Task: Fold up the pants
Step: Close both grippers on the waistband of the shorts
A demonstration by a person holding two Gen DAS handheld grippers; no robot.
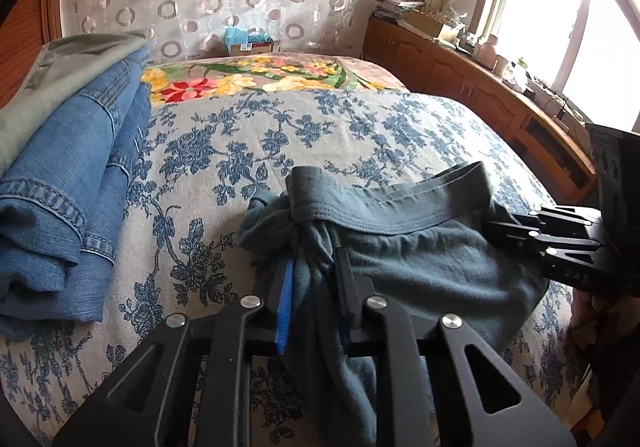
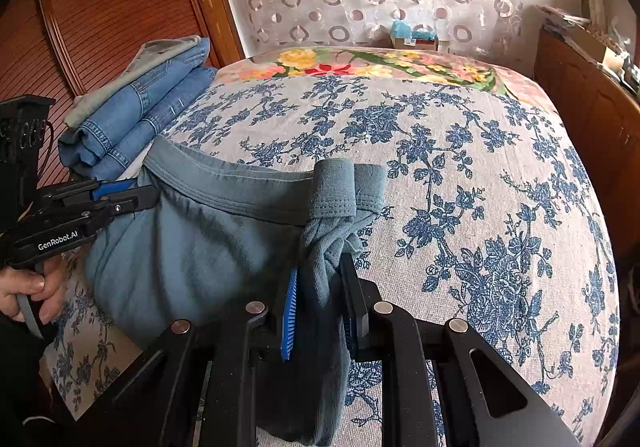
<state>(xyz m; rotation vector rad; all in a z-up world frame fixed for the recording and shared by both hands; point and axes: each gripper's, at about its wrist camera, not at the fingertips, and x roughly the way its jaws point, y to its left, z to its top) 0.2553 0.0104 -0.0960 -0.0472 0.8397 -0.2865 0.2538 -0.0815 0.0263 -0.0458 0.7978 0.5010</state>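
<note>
Grey-blue pants hang above the bed, held up by the waistband between both grippers. My left gripper is shut on the bunched left end of the waistband. My right gripper is shut on the bunched right end of the pants. The waistband runs taut between them. The right gripper also shows in the left wrist view at the far right, and the left gripper shows in the right wrist view at the left. The legs are hidden below.
The bed has a blue floral sheet and a bright flowered blanket at its far end. A stack of folded jeans lies at the bed's left edge, also in the right wrist view. A wooden cabinet runs along the right.
</note>
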